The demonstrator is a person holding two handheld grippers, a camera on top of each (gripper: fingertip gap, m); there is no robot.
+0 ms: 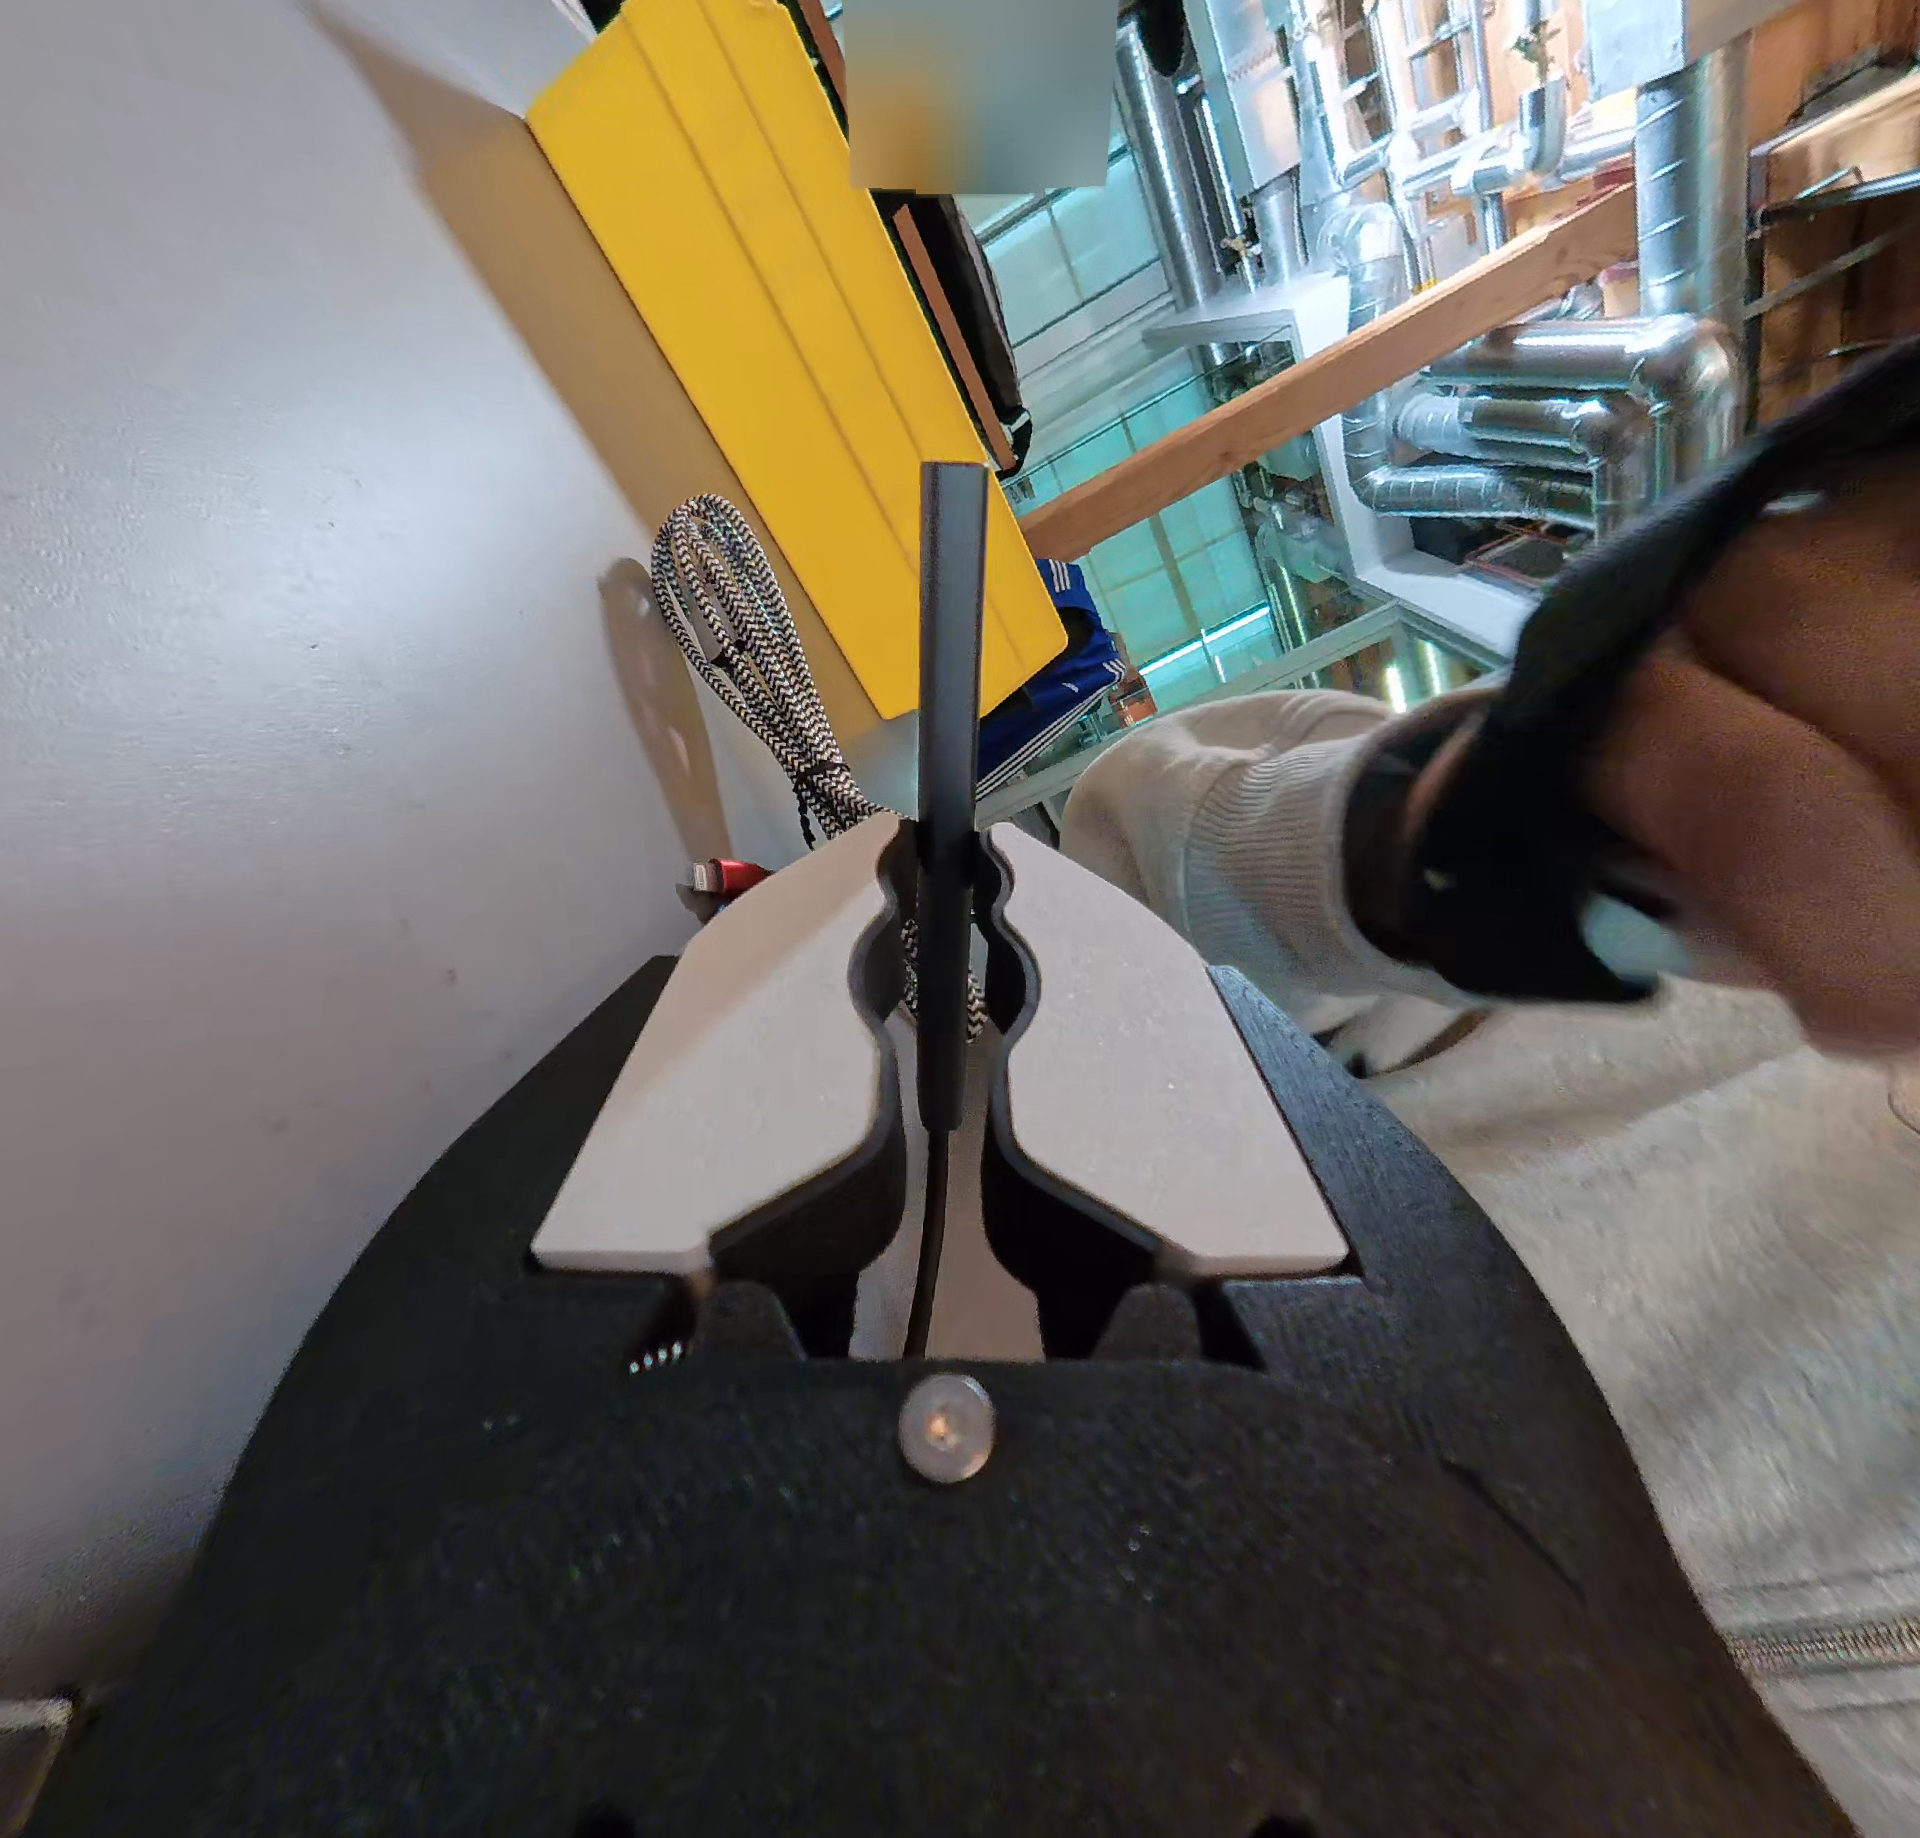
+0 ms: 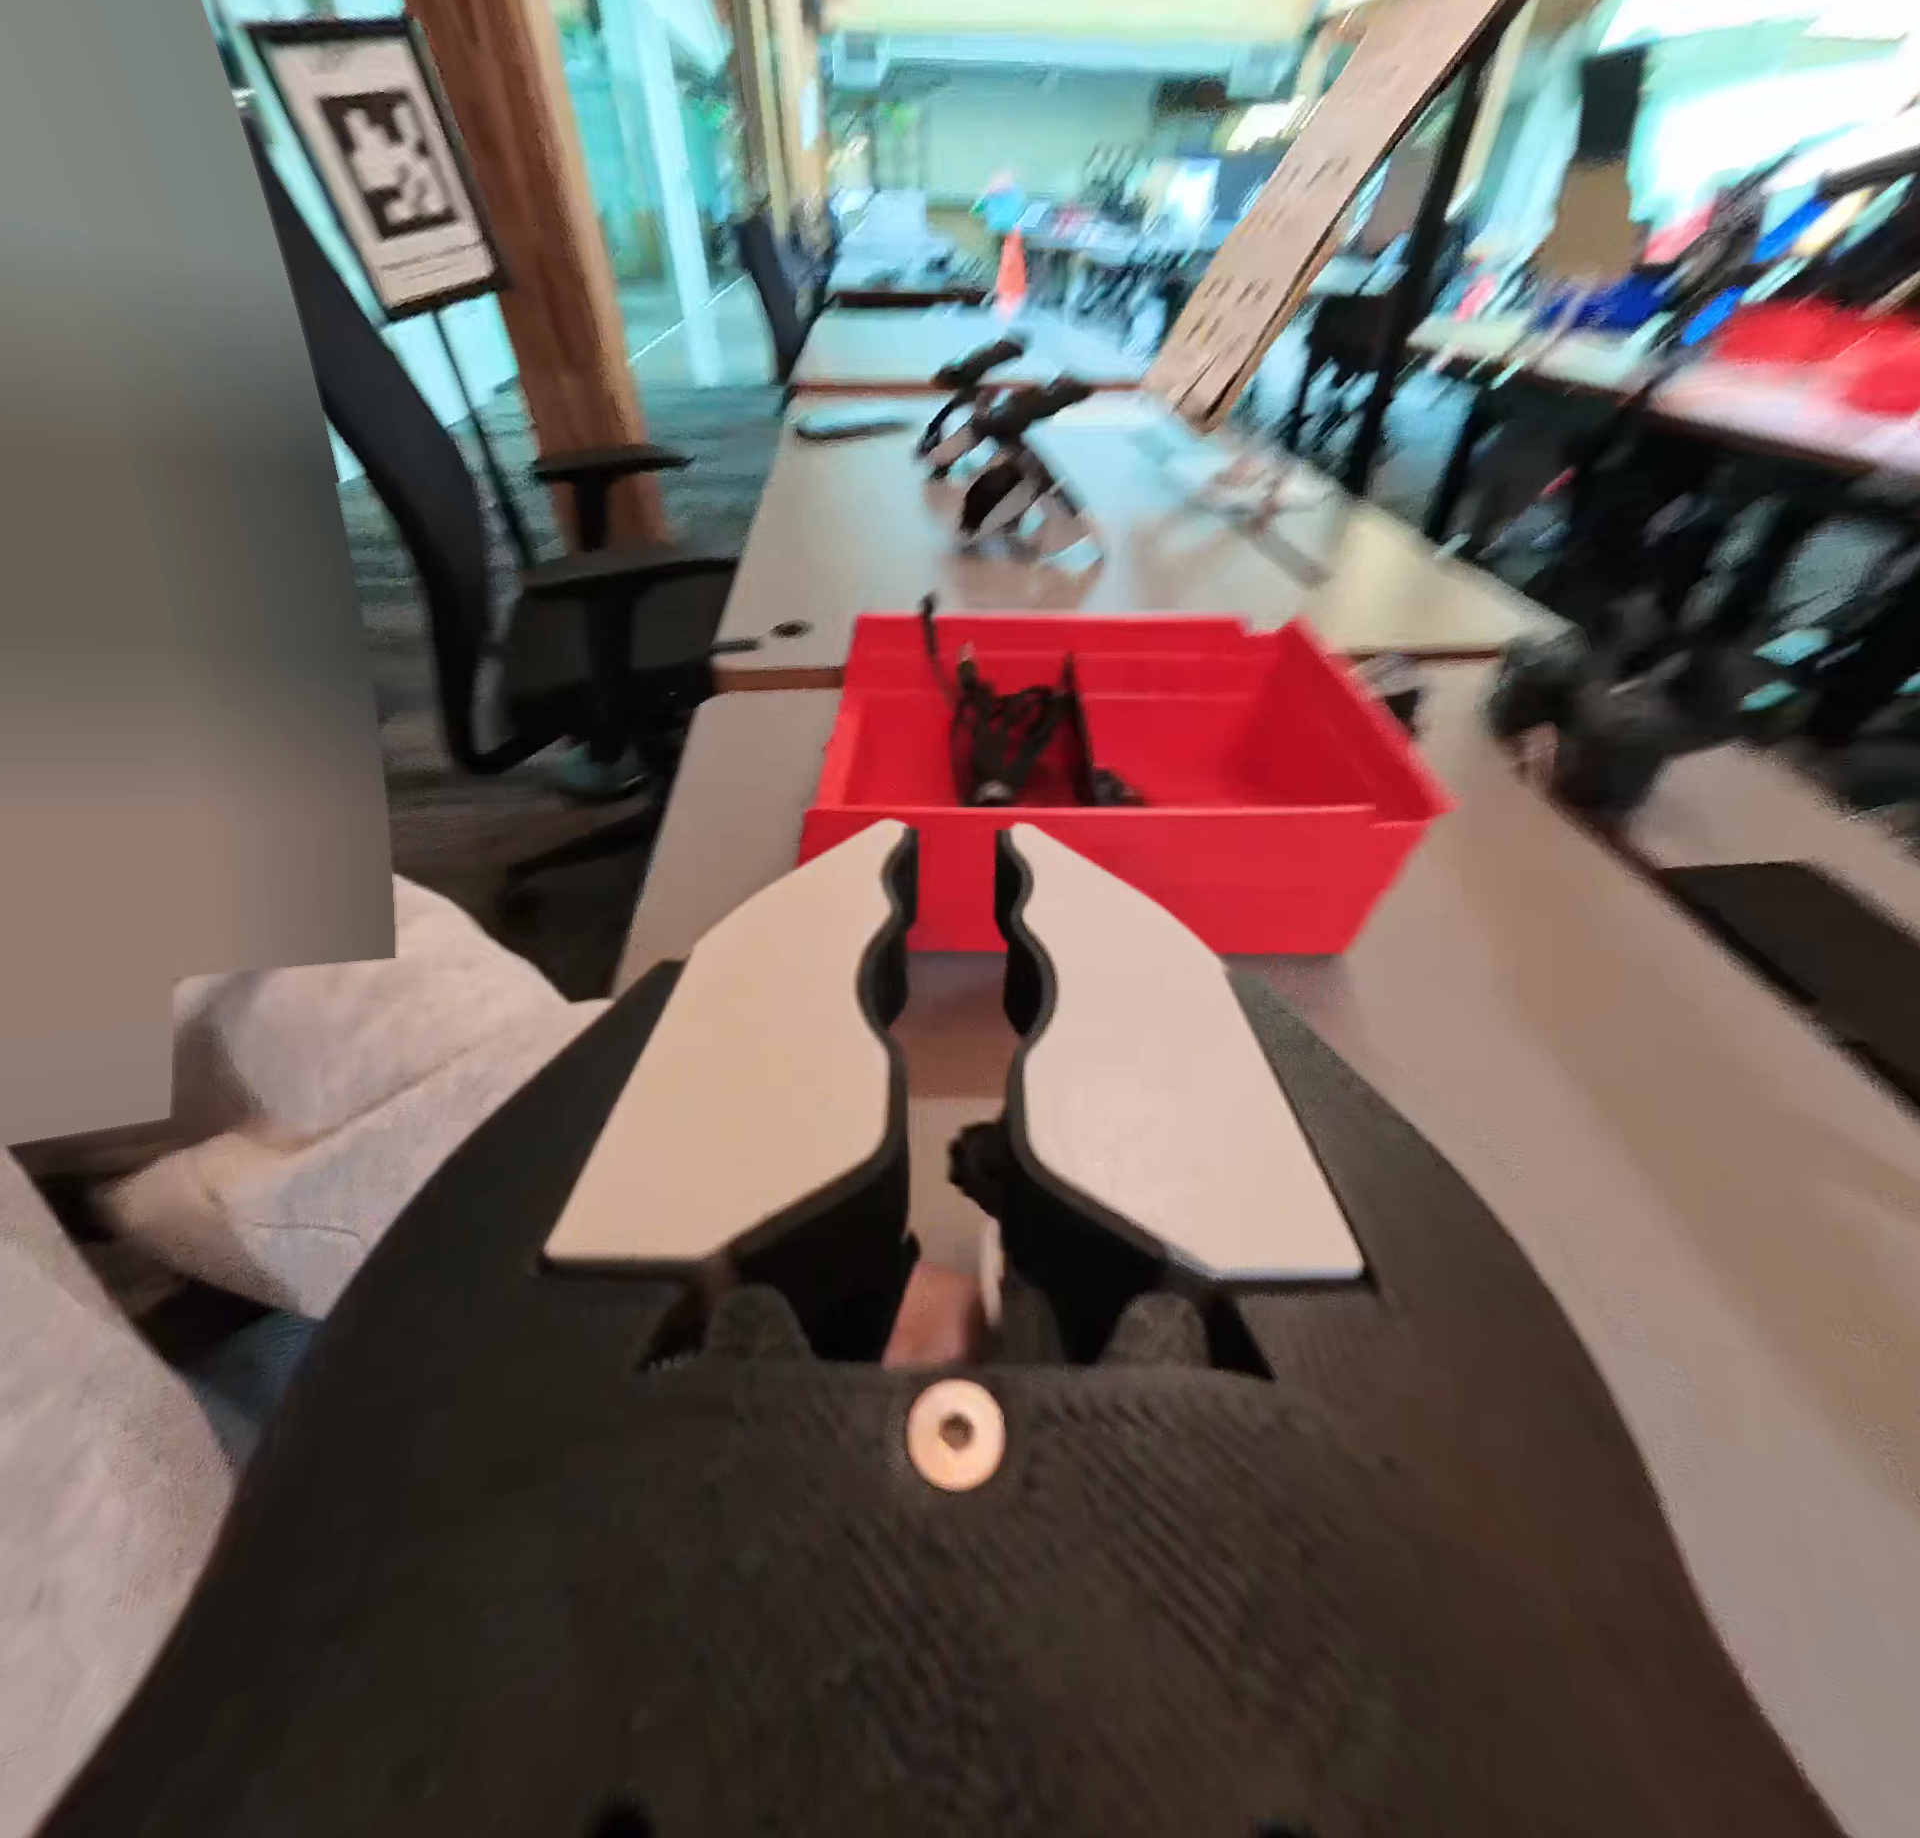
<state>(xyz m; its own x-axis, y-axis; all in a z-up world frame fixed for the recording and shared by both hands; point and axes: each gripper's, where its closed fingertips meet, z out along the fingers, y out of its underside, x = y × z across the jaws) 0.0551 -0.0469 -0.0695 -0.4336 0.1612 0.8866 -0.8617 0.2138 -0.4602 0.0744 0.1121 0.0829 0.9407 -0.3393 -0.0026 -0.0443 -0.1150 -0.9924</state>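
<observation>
The left gripper (image 1: 948,843) has its jaws closed tight on a flat black strap-like piece (image 1: 951,666), which stands up past the fingertips; a thin black cord (image 1: 928,1258) trails from it back between the fingers. Just beyond the tips, a black-and-white braided cable (image 1: 748,645) with a red plug (image 1: 727,875) lies on the white worktop (image 1: 260,541), crowding the left side. A yellow bin (image 1: 769,334) stands behind the cable, against the worktop's far edge. To the right, a hand (image 1: 1766,780) in a cream sleeve (image 1: 1226,832) takes up the near space.

The right gripper (image 2: 956,848) holds nothing, its jaws parted by a narrow gap. It hovers over a grey worktop (image 2: 1558,1113), aimed at a red bin (image 2: 1122,884) just ahead that holds a tangle of black cables (image 2: 1003,728). Bare surface lies to the right of the bin; the worktop's left edge runs close beside the gripper, with a black office chair (image 2: 582,625) past it. The view is blurred.
</observation>
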